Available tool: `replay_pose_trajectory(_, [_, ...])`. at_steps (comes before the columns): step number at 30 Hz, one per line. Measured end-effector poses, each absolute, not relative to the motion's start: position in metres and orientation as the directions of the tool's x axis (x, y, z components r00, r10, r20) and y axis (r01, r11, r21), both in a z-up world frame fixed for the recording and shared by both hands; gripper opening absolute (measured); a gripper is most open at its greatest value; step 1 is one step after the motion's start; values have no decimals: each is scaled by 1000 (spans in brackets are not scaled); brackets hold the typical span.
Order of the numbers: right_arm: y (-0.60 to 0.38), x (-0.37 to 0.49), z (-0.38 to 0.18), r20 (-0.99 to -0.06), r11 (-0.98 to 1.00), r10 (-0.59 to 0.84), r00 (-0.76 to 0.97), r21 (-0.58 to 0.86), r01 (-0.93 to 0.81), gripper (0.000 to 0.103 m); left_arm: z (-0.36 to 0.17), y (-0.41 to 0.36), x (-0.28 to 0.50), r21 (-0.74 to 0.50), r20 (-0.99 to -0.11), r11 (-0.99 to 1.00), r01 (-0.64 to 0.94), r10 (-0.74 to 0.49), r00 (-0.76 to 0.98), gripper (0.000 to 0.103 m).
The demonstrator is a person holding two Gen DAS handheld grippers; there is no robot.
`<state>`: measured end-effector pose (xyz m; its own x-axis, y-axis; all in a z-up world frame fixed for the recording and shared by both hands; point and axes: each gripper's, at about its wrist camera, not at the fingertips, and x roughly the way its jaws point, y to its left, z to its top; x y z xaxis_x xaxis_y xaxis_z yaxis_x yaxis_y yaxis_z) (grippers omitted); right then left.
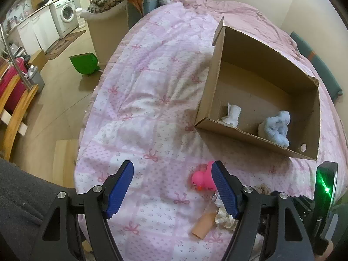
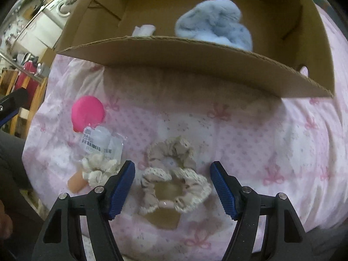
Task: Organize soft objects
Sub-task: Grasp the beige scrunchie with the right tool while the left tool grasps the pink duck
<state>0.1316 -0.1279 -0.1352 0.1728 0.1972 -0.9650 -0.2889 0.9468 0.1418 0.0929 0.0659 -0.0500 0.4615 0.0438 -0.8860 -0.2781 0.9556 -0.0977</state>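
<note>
A cardboard box [image 1: 250,136] lies open on the pink bedspread, holding a fluffy blue plush [image 1: 278,128] and a small white soft item [image 1: 232,114]. In front of it sits a pink rubber duck [image 1: 202,179], just beside the right finger of my open left gripper [image 1: 171,165], which holds nothing. In the right wrist view, my right gripper [image 2: 173,165] points down over two scrunchies, a beige one [image 2: 174,149] and a lace-edged one [image 2: 174,192]. Its jaws stand apart and the pads do not touch the scrunchies. The box wall [image 2: 195,65] and the blue plush [image 2: 215,26] lie beyond.
Left of the scrunchies lie the duck [image 2: 88,113], a clear plastic bag with a barcode label [image 2: 102,139], a cream scrunchie [image 2: 97,169] and a peach tube [image 2: 76,182]. The bed edge drops to the floor on the left, where a green bin [image 1: 86,63] stands.
</note>
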Motion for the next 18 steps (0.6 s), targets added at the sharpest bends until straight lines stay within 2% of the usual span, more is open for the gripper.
replay_pose_trajectory(1, [-126, 132, -134, -964, 945, 193, 185, 132, -298, 57, -50, 66, 93, -97, -886, 955, -279, 45, 461, 72])
replay_pose_trajectory(2, [-125, 133, -135, -964, 945, 189, 186, 126, -303, 52, -51, 66, 93, -95, -886, 956, -279, 46, 461, 72])
replay_pose_trajectory(3, [-125, 134, -136, -964, 943, 194, 180, 133, -304, 42, -51, 65, 94, -94, -887, 956, -278, 47, 460, 72])
replay_pose_trajectory(6, [-128, 136, -139, -968, 944, 194, 162, 138, -300, 32, -51, 65, 93, -89, -887, 957, -276, 50, 459, 72])
replay_pose_trajectory(7, [-130, 136, -137, -965, 943, 205, 162, 150, -299, 22, -51, 65, 93, -90, -887, 957, -277, 50, 460, 72])
replay_pose_trajectory(11, [-152, 141, -122, -931, 932, 314, 187, 265, -247, 18, -51, 66, 93, -92, -886, 955, -283, 52, 461, 72])
replay_pose_trajectory(15, [-182, 144, -106, -843, 864, 502, 195, 482, -145, 17, -52, 68, 93, -91, -888, 953, -290, 54, 457, 72])
replay_pose_trajectory(18, [-193, 139, -92, -787, 814, 579, 215, 572, -101, 17, -56, 71, 95, -99, -898, 949, -298, 44, 439, 72])
